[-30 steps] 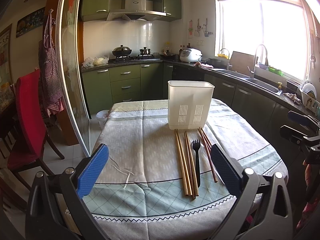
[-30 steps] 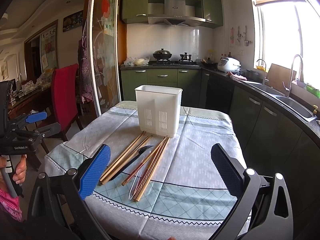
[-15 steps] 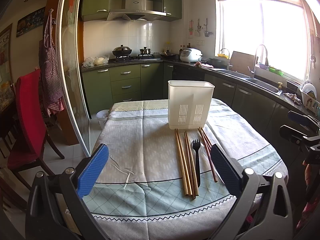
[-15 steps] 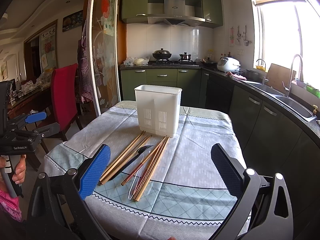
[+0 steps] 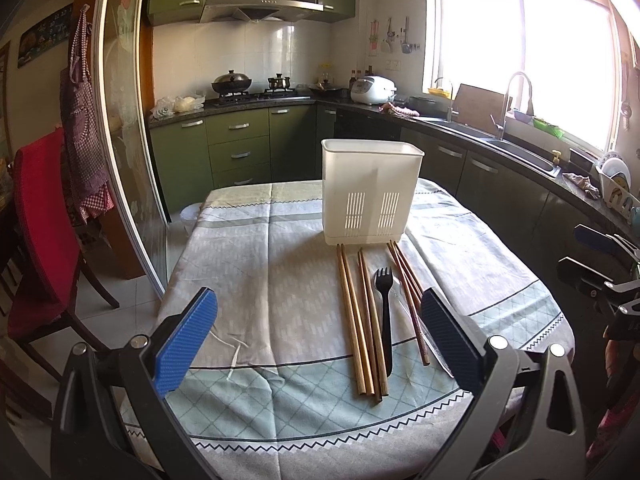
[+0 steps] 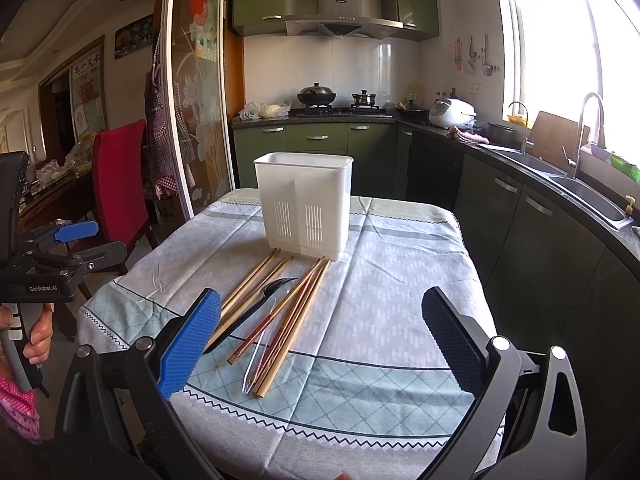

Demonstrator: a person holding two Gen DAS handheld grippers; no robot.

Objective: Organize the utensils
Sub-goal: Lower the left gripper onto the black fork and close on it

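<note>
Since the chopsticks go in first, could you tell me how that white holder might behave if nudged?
The holder is tall, thin plastic and looks empty, so probably light and apt to slide or tip. It stands on a loose tablecloth, which may shift. Both grippers, left and right, are open.

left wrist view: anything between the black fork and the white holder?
No, bare tablecloth. The black fork lies short of the white utensil holder, chopsticks flanking it; left wrist view shows it.
</note>
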